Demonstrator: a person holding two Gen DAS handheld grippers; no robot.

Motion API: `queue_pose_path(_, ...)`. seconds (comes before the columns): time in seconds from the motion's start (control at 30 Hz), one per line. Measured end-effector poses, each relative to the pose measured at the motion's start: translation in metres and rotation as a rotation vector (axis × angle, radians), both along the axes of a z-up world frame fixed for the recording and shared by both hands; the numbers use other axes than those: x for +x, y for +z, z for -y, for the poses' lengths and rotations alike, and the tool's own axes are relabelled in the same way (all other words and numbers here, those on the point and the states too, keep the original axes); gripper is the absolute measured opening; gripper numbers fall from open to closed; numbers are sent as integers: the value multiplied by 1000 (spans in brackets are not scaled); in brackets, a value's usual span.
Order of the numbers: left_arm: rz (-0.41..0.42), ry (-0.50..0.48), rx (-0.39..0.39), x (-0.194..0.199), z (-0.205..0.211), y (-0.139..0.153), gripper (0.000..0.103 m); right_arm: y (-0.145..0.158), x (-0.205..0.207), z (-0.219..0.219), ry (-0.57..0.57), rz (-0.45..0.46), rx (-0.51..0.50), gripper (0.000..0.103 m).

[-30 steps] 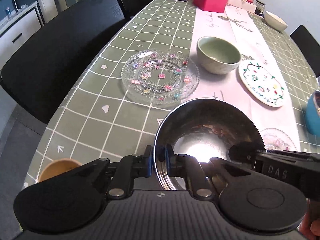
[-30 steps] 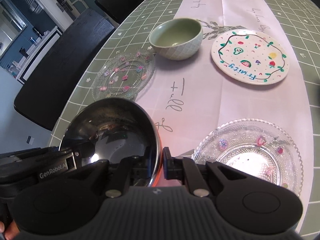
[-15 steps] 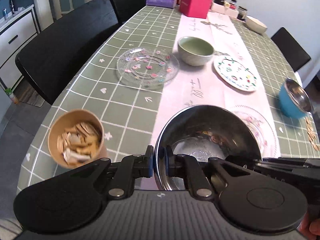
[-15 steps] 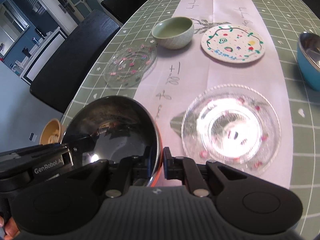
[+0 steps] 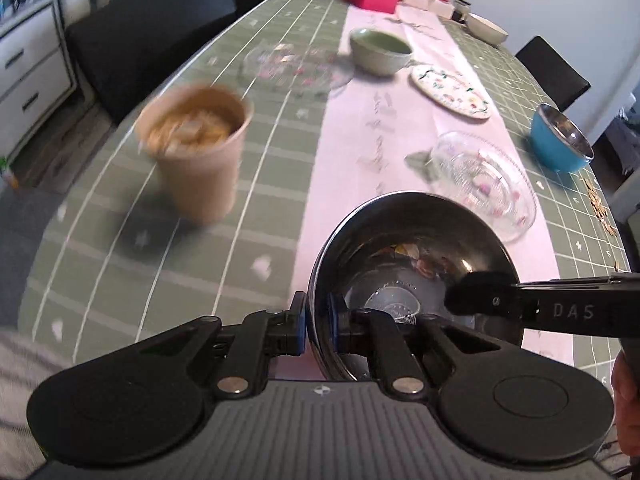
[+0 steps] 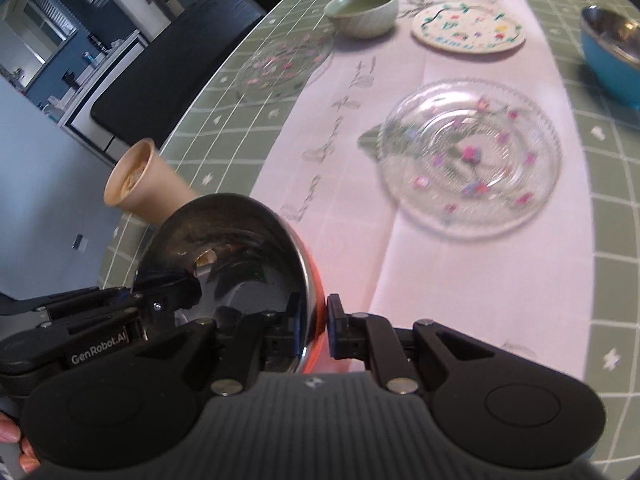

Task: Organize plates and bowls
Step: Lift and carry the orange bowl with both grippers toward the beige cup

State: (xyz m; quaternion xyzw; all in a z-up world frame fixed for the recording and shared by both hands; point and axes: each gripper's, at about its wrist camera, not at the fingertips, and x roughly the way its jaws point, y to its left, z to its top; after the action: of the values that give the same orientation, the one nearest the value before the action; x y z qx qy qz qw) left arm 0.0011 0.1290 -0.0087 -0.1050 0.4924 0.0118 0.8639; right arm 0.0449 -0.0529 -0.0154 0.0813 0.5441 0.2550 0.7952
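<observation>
Held bowl: round polished steel bowl with orange outer shell (image 5: 412, 276) (image 6: 240, 264), mirror-smooth inside, lifted above the near end of the table, tilted.
Left gripper (image 5: 318, 322): black, blue pads, clamped on bowl's left rim, one pad inside, one outside.
Right gripper (image 6: 314, 330): black, clamped on opposite rim, same inside/outside pinch; seen in left view as black arm marked "DAS".
Table: long top under green grid-pattern cloth (image 5: 120, 216) (image 6: 600, 216), pale pink printed runner (image 5: 360, 128) (image 6: 360, 184) down the middle.
Near glass plate: clear ribbed glass plate with small floral dots (image 5: 484, 184) (image 6: 472, 156), flat on runner, just beyond held bowl.
Far glass plate: same pressed-glass type (image 5: 292, 68) (image 6: 284, 64), on the cloth left of the runner, blurred.
Ceramic bowl: pale green, matte, textured wall (image 5: 380, 50) (image 6: 362, 10), upright beside far glass plate.
Painted plate: white round ceramic, coloured fruit motifs (image 5: 450, 90) (image 6: 468, 28), on the runner's right edge.
Blue bowl: blue shell, steel lining (image 5: 560, 138) (image 6: 612, 54), at right table edge, tilted.
Paper cup: tan kraft tub holding pale chips (image 5: 196, 148) (image 6: 136, 180), left of held bowl, motion-blurred.
</observation>
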Motion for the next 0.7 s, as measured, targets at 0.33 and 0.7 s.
queue_pose_path(0.33,14,10,12,-5,-7,2,12,1,-11,-16,74,65,-36,12)
queue_pose_path(0.7,63,1,51,-7,1,4,51,-3,-9,-20,69,70,-31,18)
